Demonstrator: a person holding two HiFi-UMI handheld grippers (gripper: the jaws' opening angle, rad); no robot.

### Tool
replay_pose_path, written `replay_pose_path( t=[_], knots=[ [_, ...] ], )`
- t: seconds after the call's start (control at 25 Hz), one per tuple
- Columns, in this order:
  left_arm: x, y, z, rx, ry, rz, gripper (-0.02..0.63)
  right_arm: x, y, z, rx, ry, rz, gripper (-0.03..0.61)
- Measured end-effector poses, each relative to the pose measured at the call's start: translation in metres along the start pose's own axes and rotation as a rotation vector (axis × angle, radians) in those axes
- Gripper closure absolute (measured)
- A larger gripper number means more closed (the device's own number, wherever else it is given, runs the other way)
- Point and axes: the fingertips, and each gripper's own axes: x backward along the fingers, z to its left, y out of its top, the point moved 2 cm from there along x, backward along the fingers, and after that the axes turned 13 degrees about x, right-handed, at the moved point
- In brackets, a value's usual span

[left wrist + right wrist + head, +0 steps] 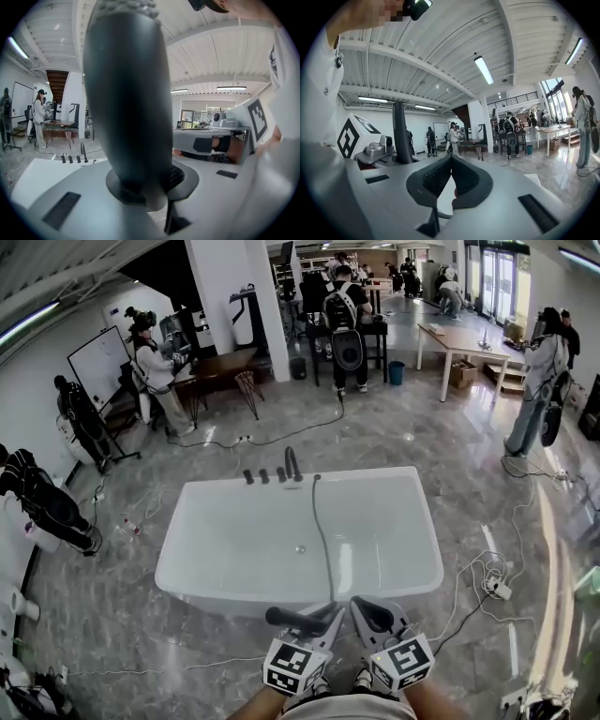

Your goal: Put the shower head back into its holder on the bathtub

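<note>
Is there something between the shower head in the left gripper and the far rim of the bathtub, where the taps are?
Nothing visible does. The left gripper holds the shower head at the near side of the bathtub; up to the taps there is only its open inside, crossed by the hose.

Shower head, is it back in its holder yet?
Not yet. Done: the shower head is picked up, clamped in the left gripper. In hand: it is held by the near edge of the bathtub, its hose trailing across. Left: carrying it to the fittings on the far rim and seating it there. The right gripper is shut, empty.
</note>
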Motion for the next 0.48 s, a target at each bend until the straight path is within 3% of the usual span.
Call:
replay_pose_path(
  t=[0.48],
  knots=[
    [-0.042,-0.003,-0.037,-0.027,-0.074,0.028,0.563,0.034,-0.016,-0.042,-0.018,-0.104,0.011,0.565]
  ],
)
